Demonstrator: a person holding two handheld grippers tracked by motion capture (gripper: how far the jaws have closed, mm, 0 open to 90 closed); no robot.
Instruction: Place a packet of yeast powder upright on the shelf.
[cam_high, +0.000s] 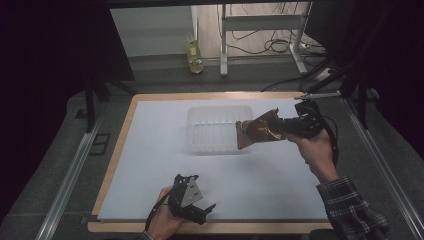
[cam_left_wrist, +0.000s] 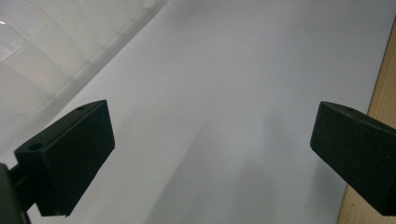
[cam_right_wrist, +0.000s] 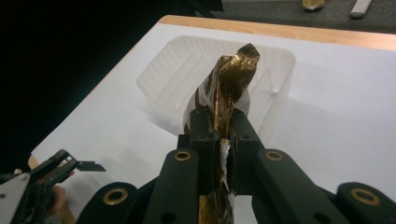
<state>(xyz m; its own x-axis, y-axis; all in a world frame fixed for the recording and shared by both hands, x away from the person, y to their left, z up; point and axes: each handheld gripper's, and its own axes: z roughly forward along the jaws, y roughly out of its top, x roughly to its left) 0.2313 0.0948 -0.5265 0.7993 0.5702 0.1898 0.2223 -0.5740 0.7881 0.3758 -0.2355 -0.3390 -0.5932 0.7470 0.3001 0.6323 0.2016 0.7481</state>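
- The right gripper (cam_high: 284, 126) is clenched on a brown-gold foil packet (cam_high: 257, 130), held above the white table sheet (cam_high: 150, 150) at about 3 o'clock from the clear plastic tub (cam_high: 212, 125).
- In the high view the packet is shiny and crumpled, dark bronze with lighter gold glints. A pale reddish edge shows at its free end, which overhangs the tub's rim on the 3 o'clock side.
- In the right gripper view the packet (cam_right_wrist: 231, 84) is pinched thin between the two black jaws. It is twisted to a crinkled point at its 12 o'clock end, with a strip of clear or white film along its side. Behind it lies the tub (cam_right_wrist: 173, 74), ribbed and see-through.
- The left gripper (cam_high: 202, 207) sits at 6 o'clock on the table, near the front edge, its jaws released and wide apart with only sheet between them.
- On the floor beyond the table stands a yellowish bottle (cam_high: 194, 56).
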